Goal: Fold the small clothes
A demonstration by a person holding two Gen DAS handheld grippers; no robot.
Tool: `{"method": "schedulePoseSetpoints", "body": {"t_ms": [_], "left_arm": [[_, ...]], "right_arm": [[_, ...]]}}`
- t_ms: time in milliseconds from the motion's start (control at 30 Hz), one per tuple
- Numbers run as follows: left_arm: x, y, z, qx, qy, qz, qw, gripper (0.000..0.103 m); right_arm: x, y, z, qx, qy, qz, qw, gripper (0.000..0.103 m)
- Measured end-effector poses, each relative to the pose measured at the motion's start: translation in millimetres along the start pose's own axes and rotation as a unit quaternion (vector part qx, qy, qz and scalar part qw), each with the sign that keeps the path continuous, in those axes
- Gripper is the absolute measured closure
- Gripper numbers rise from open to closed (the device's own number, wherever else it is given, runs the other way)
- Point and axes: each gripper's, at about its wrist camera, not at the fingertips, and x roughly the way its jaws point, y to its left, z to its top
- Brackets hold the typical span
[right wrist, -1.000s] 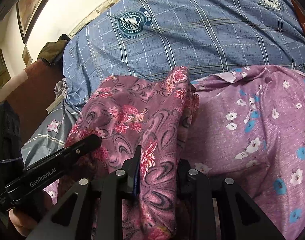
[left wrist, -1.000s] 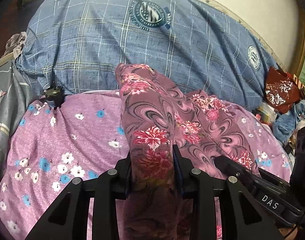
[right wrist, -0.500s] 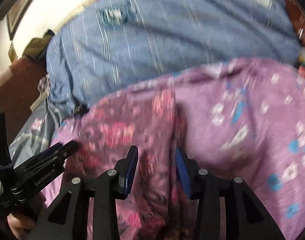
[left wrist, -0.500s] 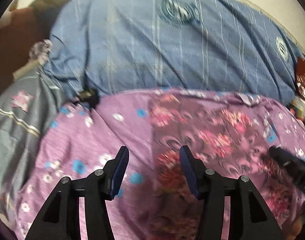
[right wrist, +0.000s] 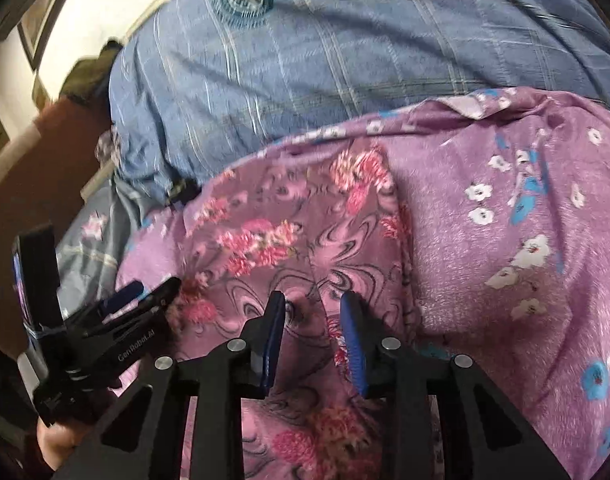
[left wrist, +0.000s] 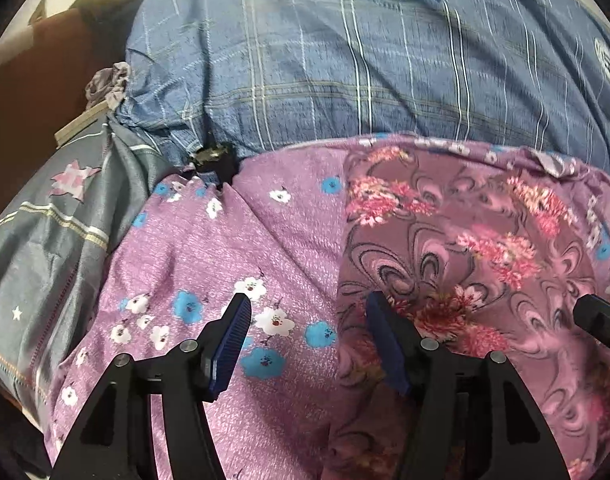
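The floral garment [left wrist: 457,256], mauve w/ pink blooms and dark swirls, lies spread on the purple flowered bedspread [left wrist: 209,264], just in front of the blue plaid quilt [left wrist: 325,64]. Left gripper [left wrist: 305,312] is released, jaws wide apart, straddling the garment's left edge: one finger over the bedspread, the other over the garment. Right gripper [right wrist: 313,312] is also released, jaws parted over the garment's near part; right view is blurred, so whether the pads touch the cloth is unclear. A grey star-print sheet [left wrist: 49,240] lies left of the bedspread.
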Motion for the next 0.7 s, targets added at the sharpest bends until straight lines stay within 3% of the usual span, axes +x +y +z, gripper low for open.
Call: {"method": "schedulePoseSetpoints", "body": {"t_ms": [67, 100, 133, 200, 267, 333, 467, 567, 633, 700], "left_arm": [[-8.3, 3.1, -4.0, 0.001, -0.019, -0.004, 0.9998, 0.041], [-12.2, 2.8, -6.6, 0.005, -0.027, -0.005, 0.9996, 0.032], [-10.9, 0.7, -8.2, 0.011, -0.027, -0.002, 0.9996, 0.021], [-3.3, -0.9, -16.4, 0.025, -0.011, 0.01, 0.9996, 0.018], [1.4, -3.5, -23.2, 0.035, -0.001, 0.017, 0.9992, 0.016], [0.2, -5.2, -23.9, 0.033, -0.016, 0.035, 0.9987, 0.009], [3.9, -2.2, -22.3, 0.013, -0.009, 0.024, 0.9996, 0.008], [3.4, 3.4, -19.4, -0.002, 0.0, 0.02, 0.9998, 0.007], [-3.0, 4.1, -15.6, 0.001, -0.001, 0.035, 0.9994, 0.007], [-21.4, 3.7, -18.8, 0.001, -0.03, 0.073, 0.9969, 0.007]], "right_arm": [[-11.1, 8.0, -0.5, -0.024, -0.027, 0.0, 0.999, 0.07], [-12.4, 12.0, -2.1, -0.038, -0.033, -0.007, 0.999, 0.07], [-7.4, 11.4, -3.8, -0.041, -0.023, -0.014, 0.999, 0.065], [18.4, 4.4, -8.2, -0.026, 0.041, -0.036, 0.998, 0.06], [19.9, 1.9, -8.9, -0.019, 0.031, -0.039, 0.999, 0.06], [12.3, 4.0, -7.1, -0.019, 0.026, -0.034, 0.999, 0.06], [0.0, -9.6, -9.1, 0.022, 0.015, -0.015, 1.0, 0.06], [-19.1, -15.5, -8.4, 0.022, -0.025, -0.041, 0.999, 0.059], [-32.9, -15.8, -10.4, 0.016, -0.052, -0.061, 0.997, 0.058], [-45.5, -15.0, -14.0, 0.014, -0.073, -0.074, 0.994, 0.058]]}}
